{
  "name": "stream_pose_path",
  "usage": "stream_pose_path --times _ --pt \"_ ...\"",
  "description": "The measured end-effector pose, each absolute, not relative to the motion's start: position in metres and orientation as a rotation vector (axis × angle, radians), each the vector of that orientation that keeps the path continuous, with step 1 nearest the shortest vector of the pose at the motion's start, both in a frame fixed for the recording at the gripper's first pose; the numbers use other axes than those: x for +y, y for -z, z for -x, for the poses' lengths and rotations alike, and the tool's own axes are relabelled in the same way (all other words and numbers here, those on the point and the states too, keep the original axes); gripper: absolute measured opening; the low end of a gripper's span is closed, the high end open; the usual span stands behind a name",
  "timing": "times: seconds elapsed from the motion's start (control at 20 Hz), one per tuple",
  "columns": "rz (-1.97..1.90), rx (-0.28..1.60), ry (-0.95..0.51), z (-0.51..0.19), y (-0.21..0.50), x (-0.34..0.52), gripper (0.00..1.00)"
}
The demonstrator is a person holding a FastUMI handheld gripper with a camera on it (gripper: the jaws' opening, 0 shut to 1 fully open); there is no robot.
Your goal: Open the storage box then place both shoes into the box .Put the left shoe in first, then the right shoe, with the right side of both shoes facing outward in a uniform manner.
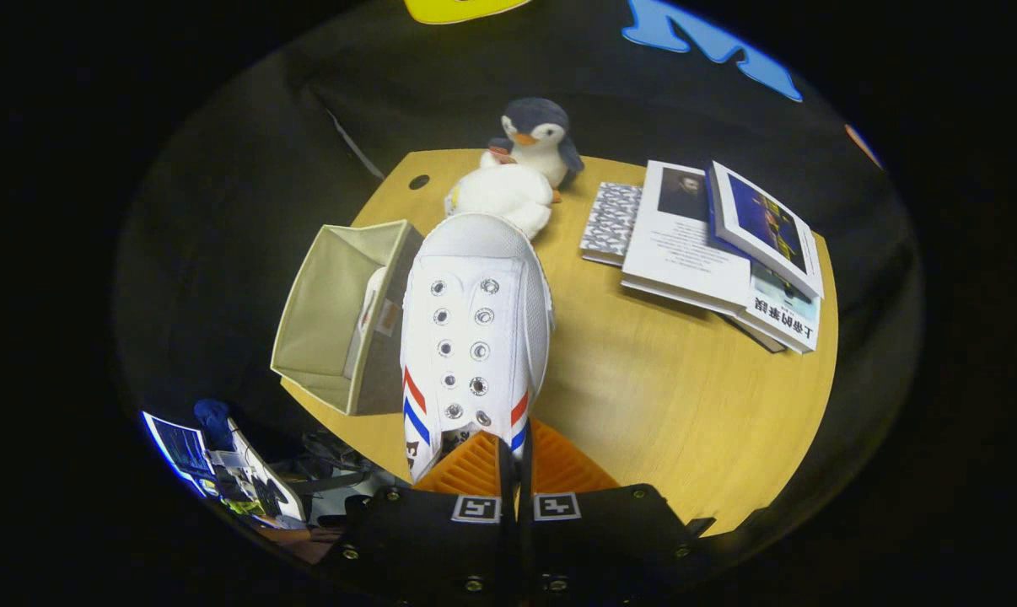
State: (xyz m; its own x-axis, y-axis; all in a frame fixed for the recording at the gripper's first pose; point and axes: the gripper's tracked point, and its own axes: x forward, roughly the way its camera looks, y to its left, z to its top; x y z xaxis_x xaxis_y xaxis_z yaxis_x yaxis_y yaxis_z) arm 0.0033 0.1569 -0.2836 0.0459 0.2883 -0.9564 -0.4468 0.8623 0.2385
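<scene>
My gripper is shut on a white sneaker with red and blue stripes and metal eyelets. Its orange fingers pinch the shoe's rear edge. The shoe hangs above the round wooden table, toe pointing away from me. Just left of it stands the open beige fabric storage box. Inside the box, against its right wall, I see part of another white shoe; the held sneaker hides the rest of that wall.
Beyond the sneaker's toe lies a white plush toy, with a plush penguin behind it. A stack of books lies on the table's right side. Below the table's left edge there is clutter and a screen.
</scene>
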Motion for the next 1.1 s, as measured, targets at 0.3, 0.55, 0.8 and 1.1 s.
stream_pose_path --times 0.3,0.55,0.8,1.1 --pt "0.162 1.408 -0.677 -0.004 0.267 0.235 0.00" --pt "0.186 1.396 -0.751 -0.015 0.275 0.299 0.00" --pt "0.219 1.431 -0.791 -0.012 0.299 0.351 0.00" --pt "0.299 1.477 -0.797 -0.006 0.333 0.378 0.00"
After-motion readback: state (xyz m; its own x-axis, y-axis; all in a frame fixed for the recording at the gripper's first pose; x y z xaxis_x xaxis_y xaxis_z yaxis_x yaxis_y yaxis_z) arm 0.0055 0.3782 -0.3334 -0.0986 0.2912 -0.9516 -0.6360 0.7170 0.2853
